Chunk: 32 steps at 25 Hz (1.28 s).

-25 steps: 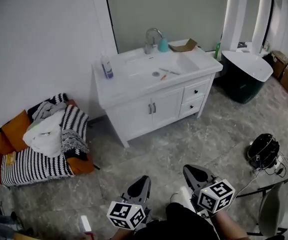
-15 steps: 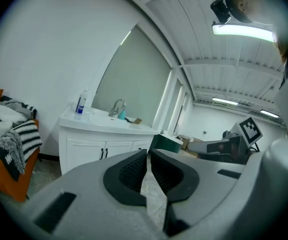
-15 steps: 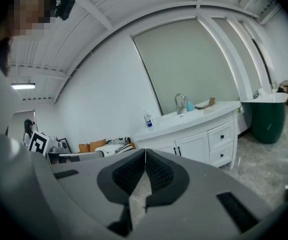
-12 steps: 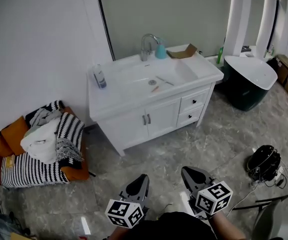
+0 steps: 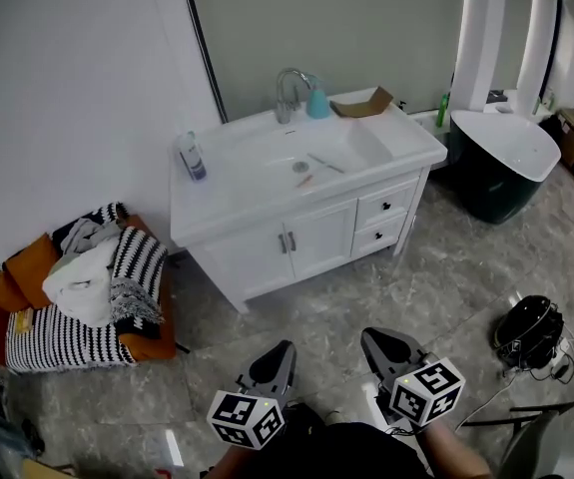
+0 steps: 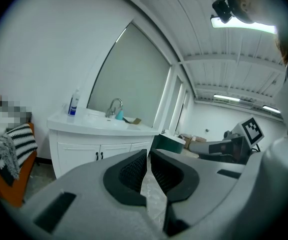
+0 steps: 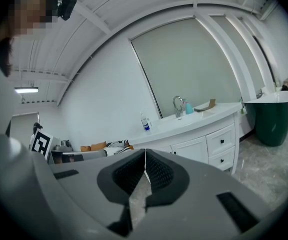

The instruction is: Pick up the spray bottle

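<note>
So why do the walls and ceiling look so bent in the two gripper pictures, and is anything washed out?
Left gripper view: the wide-angle lens bows the ceiling beams, darkens the corners, and the ceiling lamp glares white. Right gripper view: the same bowing curves the vanity. Head view: straighter lines, even light, the spray bottle small but sharp.

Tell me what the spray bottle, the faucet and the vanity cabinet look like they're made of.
Spray bottle: probably plastic, with a pale translucent body and a blue label; it is too small to be sure.
Faucet: metal, likely chrome-plated, judging by its shiny curved spout with bright reflections.
Vanity cabinet: smooth white panels with a satin look, painted or laminated; whether wood or board lies underneath cannot be told.
</note>
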Each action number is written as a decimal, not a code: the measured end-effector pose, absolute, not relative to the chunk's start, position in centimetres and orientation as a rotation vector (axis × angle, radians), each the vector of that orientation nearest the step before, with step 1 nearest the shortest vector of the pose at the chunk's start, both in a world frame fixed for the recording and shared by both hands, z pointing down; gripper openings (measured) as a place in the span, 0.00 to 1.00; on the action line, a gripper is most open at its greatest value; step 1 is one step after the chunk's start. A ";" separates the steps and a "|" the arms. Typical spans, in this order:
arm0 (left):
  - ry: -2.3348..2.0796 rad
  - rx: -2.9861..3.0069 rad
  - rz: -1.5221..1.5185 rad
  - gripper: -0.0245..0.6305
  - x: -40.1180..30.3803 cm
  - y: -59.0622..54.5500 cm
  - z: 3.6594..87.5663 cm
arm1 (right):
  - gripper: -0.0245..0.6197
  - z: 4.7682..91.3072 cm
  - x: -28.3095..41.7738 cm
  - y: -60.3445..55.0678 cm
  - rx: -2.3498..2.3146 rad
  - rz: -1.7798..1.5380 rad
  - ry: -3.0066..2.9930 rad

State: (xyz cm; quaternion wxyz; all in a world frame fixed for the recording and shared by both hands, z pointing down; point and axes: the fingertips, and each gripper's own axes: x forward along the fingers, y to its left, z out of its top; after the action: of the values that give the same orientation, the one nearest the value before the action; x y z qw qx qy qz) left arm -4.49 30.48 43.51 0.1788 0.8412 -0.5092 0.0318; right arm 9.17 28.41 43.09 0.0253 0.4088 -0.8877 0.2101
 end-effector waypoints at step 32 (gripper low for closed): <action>-1.360 2.374 0.093 0.08 -5.4 15.8 43.8 | 0.05 43.4 7.8 15.1 1.292 0.703 -2.686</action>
State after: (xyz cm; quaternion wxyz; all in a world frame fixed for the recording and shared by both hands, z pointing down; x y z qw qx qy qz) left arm -5.44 15.76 43.76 0.2009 0.8495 -0.4866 0.0334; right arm 7.84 15.11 43.39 0.0395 0.4215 -0.8764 0.2294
